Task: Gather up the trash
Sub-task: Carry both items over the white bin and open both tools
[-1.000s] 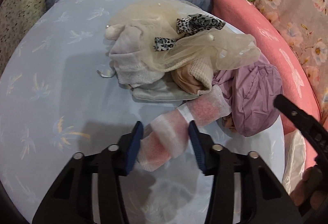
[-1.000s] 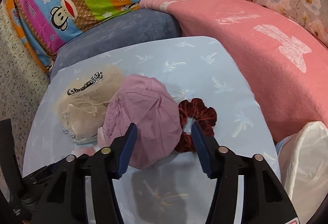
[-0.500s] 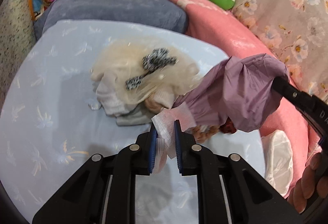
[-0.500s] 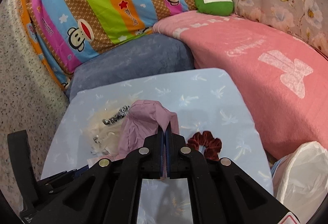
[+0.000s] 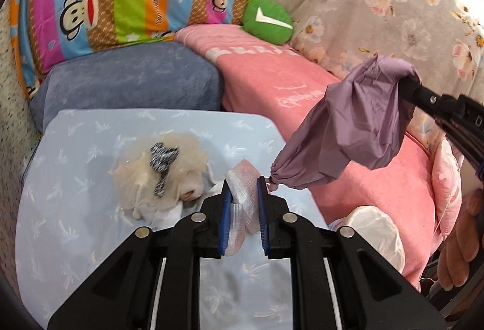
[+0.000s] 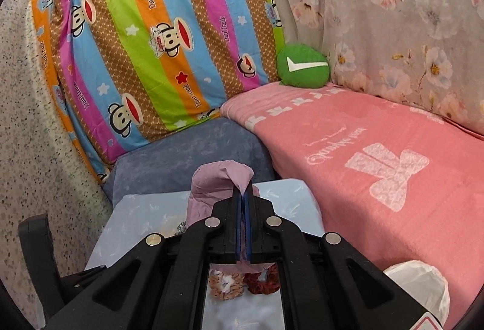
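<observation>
In the left wrist view my left gripper [image 5: 244, 182] is shut on a pink-and-white mesh wrapper [image 5: 242, 194], held above the light blue table [image 5: 90, 239]. To its right a purple cloth cap [image 5: 354, 130] hangs in the air from my right gripper [image 5: 408, 82], which comes in from the right edge. In the right wrist view my right gripper [image 6: 244, 194] is shut on the purple cap [image 6: 217, 179], whose fabric drapes over the fingertips. A cream tulle heap with a leopard-print bow [image 5: 163, 166] lies on the table.
A white-lined trash bin [image 5: 375, 236] [image 6: 420, 284] stands low at the table's right edge. A dark red scrunchie [image 6: 263, 281] and a floral scrunchie [image 6: 225, 286] lie on the table [image 6: 145, 209] under my right gripper. Pink blanket, blue-grey cushion, green cushion and striped bedding surround it. A hand [image 5: 462, 239] shows at right.
Both grippers closed, the left on the mesh wrapper and the right on the purple cap, and both rose off the table. The cap's removal uncovered the floral scrunchie.
</observation>
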